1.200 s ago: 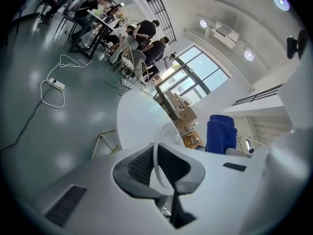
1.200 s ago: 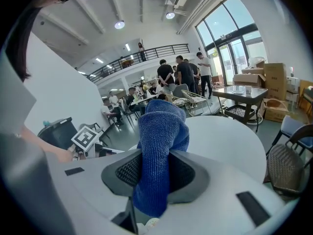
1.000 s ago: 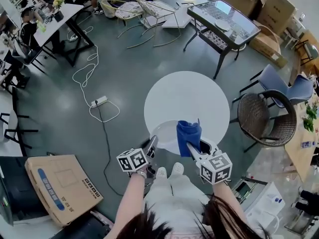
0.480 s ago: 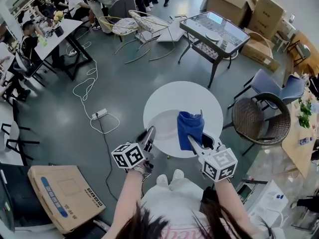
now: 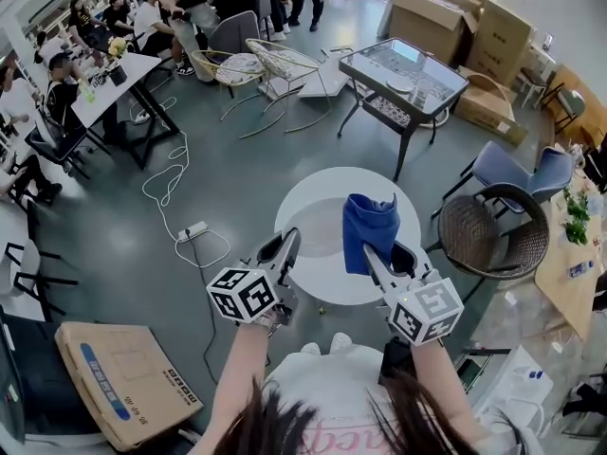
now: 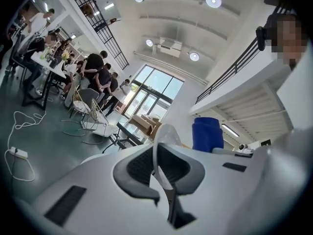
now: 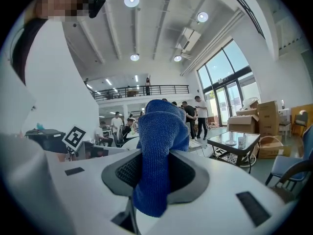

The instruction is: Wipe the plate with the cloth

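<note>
Lifted off the table [image 5: 322, 192], left tool [image 5: 282, 247] pinches the plate [image 6: 165, 133] rim, plate on edge; right tool [image 5: 387, 257] clamps the cloth [image 5: 370, 226], upright beside it.

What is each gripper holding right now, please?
Left gripper: closed on the plate.
Right gripper: closed on the blue cloth.

Both your forearms reach forward side by side, grippers near level. Your left gripper [image 5: 285, 242] is clamped on the thin plate [image 6: 165, 133], held edge-on. Your right gripper [image 5: 387, 254] pinches the blue cloth [image 5: 368, 224], bunched above its jaws.
</note>
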The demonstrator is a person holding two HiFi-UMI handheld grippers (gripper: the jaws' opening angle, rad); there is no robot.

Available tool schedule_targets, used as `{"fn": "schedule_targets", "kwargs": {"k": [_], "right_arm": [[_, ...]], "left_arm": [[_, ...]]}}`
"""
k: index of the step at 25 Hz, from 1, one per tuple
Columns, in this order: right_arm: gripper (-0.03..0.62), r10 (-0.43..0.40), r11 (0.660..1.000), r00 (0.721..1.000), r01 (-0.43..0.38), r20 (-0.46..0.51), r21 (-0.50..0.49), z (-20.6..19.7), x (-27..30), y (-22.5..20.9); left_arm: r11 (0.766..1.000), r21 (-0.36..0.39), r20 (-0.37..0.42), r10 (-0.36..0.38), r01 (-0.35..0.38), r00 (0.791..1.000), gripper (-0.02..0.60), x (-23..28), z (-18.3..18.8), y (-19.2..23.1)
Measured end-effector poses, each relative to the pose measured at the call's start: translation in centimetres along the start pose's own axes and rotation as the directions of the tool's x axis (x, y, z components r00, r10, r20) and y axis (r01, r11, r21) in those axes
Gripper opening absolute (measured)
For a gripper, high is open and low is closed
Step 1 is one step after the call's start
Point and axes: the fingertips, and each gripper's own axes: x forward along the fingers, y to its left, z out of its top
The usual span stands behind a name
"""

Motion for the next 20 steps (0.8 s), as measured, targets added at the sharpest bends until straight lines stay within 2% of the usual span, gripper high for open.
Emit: {"fn": "schedule_targets", "kwargs": {"k": [4,11,14,20], "right_arm": [[0.133,-0.003,1.000,0.999,0.004,0.042,-0.013,1.8,-0.7,0.3],[0.133,0.118,0.989,0.987,-0.107,0.106,-0.105,4.9,0.9,6.3],[0.133,0.119,0.984,0.990,-0.108,0.073,-0.143,4.4,2.3,7.7],[0.133,0.043,0.981,0.998,-0.050,-0.040,-0.185,1.6,4.6,6.4]], "left_arm": [[0.999,0.046,0.031,-0.008,0.007,0.999,0.026,-0.2,1.6,-1.6],[0.996,0.090,0.030,-0.022,0.019,0.999,0.026,0.3,2.0,-3.6],[0.996,0.087,0.035,-0.030,0.027,0.999,0.026,0.2,2.0,-4.1],[0.996,0.090,0.039,-0.031,0.027,0.999,0.026,0.0,2.2,-4.6]]}}
